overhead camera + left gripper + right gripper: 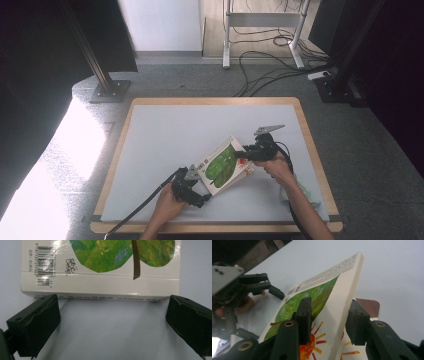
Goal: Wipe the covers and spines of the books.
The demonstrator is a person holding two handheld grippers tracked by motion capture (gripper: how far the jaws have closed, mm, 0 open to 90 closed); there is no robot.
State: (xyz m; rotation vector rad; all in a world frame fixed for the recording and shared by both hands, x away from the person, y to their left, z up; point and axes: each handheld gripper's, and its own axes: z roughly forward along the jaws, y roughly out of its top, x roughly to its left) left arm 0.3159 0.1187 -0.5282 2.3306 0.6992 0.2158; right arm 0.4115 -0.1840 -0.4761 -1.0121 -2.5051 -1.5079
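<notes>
One desk (pixel 150 150), its grey mat taking up the middle of the frame. One book (pixel 223 165) on it, just right of centre, with one barcode (pixel 44 262) on its cover. Two grippers: the left gripper (pixel 199 186) at lower centre and the right gripper (pixel 243 154) to the right of the book, each with two black fingers (pixel 37 322). Two hands, one per gripper. On the floor at the top of the frame, two black stand bases and one white frame with two legs.
</notes>
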